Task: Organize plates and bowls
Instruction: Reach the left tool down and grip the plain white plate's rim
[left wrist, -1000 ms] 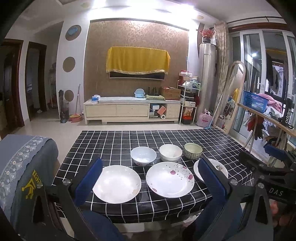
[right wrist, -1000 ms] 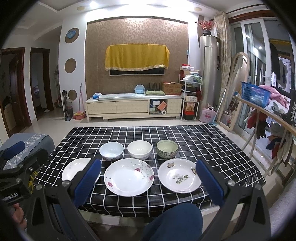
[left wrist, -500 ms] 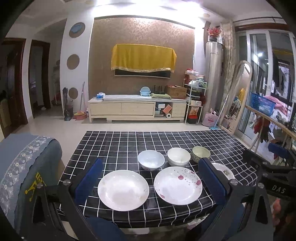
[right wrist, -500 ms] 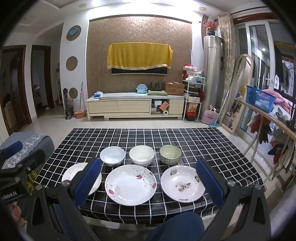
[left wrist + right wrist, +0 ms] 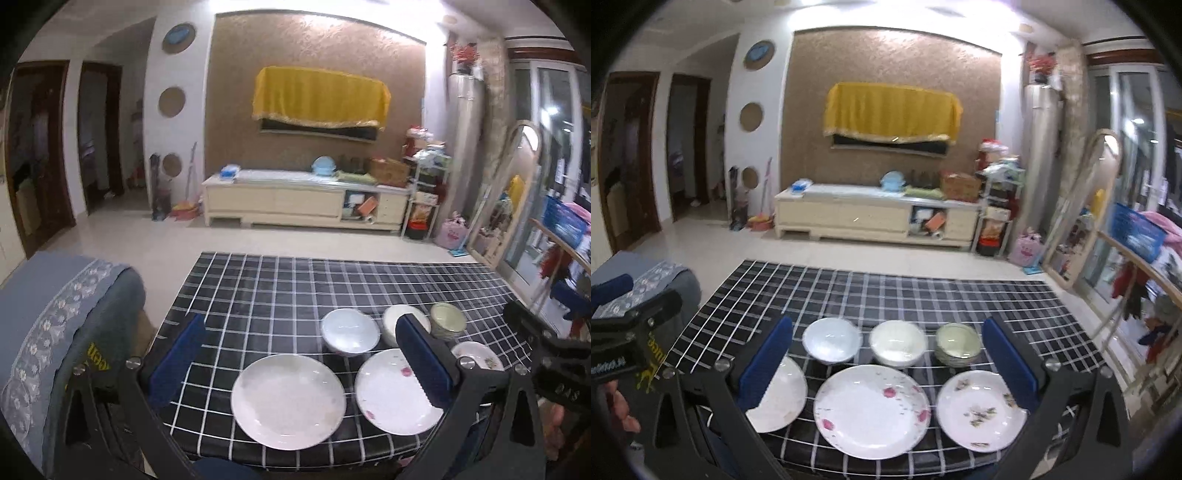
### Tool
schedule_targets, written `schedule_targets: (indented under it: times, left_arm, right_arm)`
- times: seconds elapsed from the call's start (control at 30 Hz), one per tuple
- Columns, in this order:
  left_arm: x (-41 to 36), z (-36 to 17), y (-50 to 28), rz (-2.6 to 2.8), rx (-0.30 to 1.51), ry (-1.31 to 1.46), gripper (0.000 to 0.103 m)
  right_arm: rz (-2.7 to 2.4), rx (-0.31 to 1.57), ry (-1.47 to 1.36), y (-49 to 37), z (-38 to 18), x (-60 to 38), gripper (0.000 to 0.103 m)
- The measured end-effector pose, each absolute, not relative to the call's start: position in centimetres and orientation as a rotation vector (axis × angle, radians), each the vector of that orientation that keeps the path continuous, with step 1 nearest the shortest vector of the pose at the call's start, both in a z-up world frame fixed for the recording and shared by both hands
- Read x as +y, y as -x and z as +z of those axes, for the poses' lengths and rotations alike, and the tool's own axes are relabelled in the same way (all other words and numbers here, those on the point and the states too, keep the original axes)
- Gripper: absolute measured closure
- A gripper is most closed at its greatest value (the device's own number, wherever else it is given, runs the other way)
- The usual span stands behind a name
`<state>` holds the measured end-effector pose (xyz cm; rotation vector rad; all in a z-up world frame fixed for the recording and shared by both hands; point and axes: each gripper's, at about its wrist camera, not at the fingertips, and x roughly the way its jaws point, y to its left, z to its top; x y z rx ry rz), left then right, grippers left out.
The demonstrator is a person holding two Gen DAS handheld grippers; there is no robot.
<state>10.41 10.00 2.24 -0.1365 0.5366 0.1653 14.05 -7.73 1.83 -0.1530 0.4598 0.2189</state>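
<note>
Three plates lie in a row at the table's near edge: a plain white plate (image 5: 289,397) (image 5: 775,395), a rose-patterned plate (image 5: 397,391) (image 5: 872,408) and a smaller leaf-patterned plate (image 5: 982,410) (image 5: 478,355). Behind them stand a pale blue bowl (image 5: 350,330) (image 5: 833,339), a white bowl (image 5: 898,343) (image 5: 393,319) and a green-rimmed bowl (image 5: 957,343) (image 5: 448,319). My left gripper (image 5: 301,338) is open above the plain plate, holding nothing. Over the rose plate my right gripper (image 5: 886,338) hangs open and empty.
The table wears a black checked cloth (image 5: 332,280) (image 5: 886,295). A chair with a blue-grey cover (image 5: 55,317) stands at the table's left. A rail with hanging clothes (image 5: 1137,266) runs along the right. A TV cabinet (image 5: 879,214) is far behind.
Both grippers have moved in closer to the table and swung a little left, so the dishes look larger. Neither gripper changed its opening and no dish moved.
</note>
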Motion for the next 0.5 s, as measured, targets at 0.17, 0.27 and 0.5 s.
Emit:
schedule_targets:
  times: [0.17,0.27,0.5]
  left_arm:
    - [12.7,-0.1,-12.6,0.200,0.614,0.154,0.001]
    - [14.0,-2.9,-14.3,0.216,0.732,0.156,0.001]
    - [17.0,-8.8,-16.5,0.251,0.906,0.237,0.001]
  right_arm:
    - [0.321,0.555,0.144,-17.4,-0.3,-4.7,0.000]
    - [0.381,0.682,0.138,-20.1,-3.1,-2.7,0.000]
    - [0.449,0.918,0.152,-24.2,-9.5,0.7,0.000]
